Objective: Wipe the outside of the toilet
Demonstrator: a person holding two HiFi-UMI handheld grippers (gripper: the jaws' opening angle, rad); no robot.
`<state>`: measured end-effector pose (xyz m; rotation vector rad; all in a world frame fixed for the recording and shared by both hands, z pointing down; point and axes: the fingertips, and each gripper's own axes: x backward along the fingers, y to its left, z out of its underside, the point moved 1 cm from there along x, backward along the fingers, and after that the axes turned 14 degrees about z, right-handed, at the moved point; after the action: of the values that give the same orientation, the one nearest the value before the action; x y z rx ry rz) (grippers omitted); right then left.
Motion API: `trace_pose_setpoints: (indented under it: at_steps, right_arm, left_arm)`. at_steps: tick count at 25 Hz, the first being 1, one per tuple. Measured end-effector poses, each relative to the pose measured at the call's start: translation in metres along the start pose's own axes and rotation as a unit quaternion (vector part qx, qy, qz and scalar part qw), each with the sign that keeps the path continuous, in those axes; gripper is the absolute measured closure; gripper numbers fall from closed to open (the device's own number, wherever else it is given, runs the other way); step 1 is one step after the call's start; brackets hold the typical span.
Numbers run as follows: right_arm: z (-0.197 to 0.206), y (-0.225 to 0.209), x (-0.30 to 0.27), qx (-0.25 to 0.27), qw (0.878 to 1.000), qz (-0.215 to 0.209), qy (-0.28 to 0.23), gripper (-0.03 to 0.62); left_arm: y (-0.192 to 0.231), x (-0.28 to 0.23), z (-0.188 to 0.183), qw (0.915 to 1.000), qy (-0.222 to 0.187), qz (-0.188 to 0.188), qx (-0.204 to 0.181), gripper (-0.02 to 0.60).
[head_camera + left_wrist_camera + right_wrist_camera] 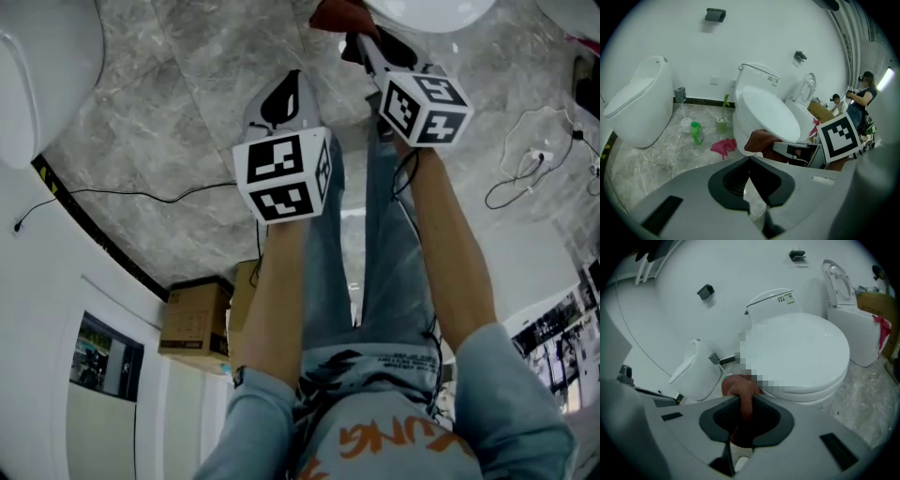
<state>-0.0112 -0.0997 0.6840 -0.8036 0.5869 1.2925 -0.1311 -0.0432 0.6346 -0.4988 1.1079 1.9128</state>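
The white ceramic toilet with its lid shut [765, 111] stands against the white wall on the grey marbled floor [656, 157]. The right gripper [743, 401] is at the toilet's front, its two jaws clamped on a reddish-brown cloth [739, 387]. In the left gripper view the bunched cloth lies against the front of the bowl, just under the rim of the lid. The left gripper [750, 161] is held back from the toilet, on the near side of the right one, with its jaw tips met and nothing between them.

On the floor to the left of the toilet lie a crumpled pink rag [723, 146], a green plastic bottle [697, 132] and a pale green brush holder [722, 123]. Farther left of the toilet stands a second, rounded white toilet [640, 105]. In the head view a brown cardboard box [195, 319] sits by the wall, well away from the toilet
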Motion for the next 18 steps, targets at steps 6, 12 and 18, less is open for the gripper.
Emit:
trace_pose_setpoints:
  at_steps: [6,12,18]
  right_arm:
    - [-0.001,-0.025,0.010,-0.013,1.000,0.003,-0.004,0.530]
    - [0.003,-0.046,0.018,-0.024,1.000,0.003,-0.003,0.530]
    - [0.006,-0.068,0.025,-0.033,0.999,0.001,0.000,0.530]
  left_arm:
    - [-0.021,-0.014,0.003,1.0000,0.006,0.002,-0.005,0.583]
    - [-0.047,-0.029,0.008,0.9998,0.013,0.011,-0.012,0.583]
    - [-0.067,-0.044,0.010,0.9995,0.020,0.014,-0.018,0.583]
